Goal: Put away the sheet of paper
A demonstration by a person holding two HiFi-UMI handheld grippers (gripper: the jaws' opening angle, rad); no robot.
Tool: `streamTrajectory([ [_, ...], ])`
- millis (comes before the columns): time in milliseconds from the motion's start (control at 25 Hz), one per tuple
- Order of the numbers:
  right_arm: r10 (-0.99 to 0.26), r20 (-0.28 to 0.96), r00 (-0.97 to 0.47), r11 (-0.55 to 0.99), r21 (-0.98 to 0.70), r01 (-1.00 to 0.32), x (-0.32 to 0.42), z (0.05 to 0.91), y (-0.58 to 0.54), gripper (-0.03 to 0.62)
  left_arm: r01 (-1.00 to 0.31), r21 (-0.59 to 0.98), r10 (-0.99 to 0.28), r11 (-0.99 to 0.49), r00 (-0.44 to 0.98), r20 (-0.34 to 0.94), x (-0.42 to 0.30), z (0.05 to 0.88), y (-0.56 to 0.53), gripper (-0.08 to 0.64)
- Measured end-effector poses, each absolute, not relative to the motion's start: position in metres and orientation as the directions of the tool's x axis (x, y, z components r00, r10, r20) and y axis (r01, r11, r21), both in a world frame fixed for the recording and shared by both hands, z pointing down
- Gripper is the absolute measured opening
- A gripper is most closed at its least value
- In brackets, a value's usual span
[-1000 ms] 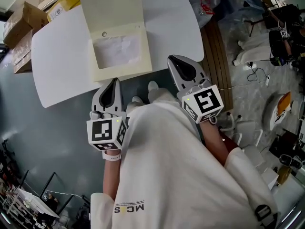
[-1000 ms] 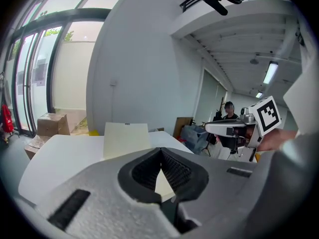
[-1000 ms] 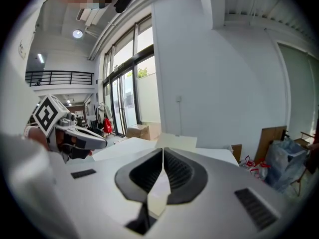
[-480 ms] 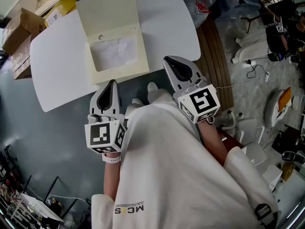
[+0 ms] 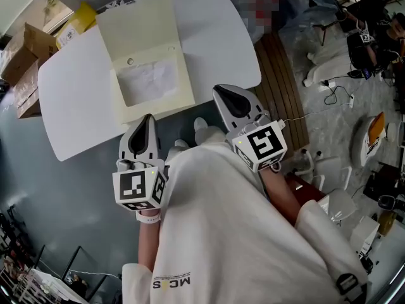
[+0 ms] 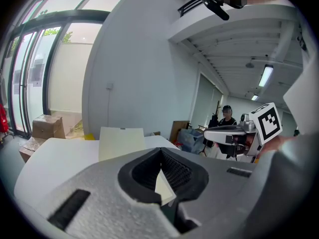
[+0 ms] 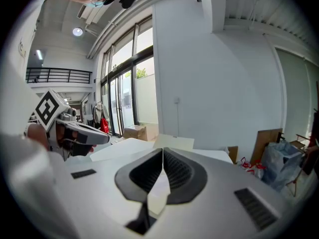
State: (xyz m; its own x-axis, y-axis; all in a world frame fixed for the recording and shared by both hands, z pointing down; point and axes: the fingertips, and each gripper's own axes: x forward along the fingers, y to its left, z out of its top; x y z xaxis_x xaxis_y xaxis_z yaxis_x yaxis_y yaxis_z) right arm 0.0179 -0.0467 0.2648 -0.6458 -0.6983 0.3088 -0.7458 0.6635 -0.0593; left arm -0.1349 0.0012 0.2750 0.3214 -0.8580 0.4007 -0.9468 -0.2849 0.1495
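A person in a white coat (image 5: 228, 233) stood at the near edge of a white table (image 5: 76, 100) with rounded corners, seen from above. An open cream folder (image 5: 136, 33) lay across the middle of the table, reaching from the far edge to the near edge. The sheet of paper (image 5: 147, 81) lay inside the folder's near half, close to the table's near edge. The left gripper (image 5: 147, 119) pointed at the table from just off that edge, near the folder's left corner; its jaws were pressed together with nothing between them. The right gripper (image 5: 218, 90) pointed at the same edge beside the folder's right corner, its jaws likewise closed and empty. Cardboard boxes (image 5: 25, 49) stood beyond the table's far left corner.
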Motion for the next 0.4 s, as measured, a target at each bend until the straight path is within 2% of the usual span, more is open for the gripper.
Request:
streamTrajectory([
  [400,-0.709,0.311,-0.633,0.651,-0.054,-0.757,0.0098,0.2622,-0.0431,0.014,-0.942,0.157,-0.849,-0.296,0.335,0.409,-0.1384,0.2789,0.0023,0.026],
])
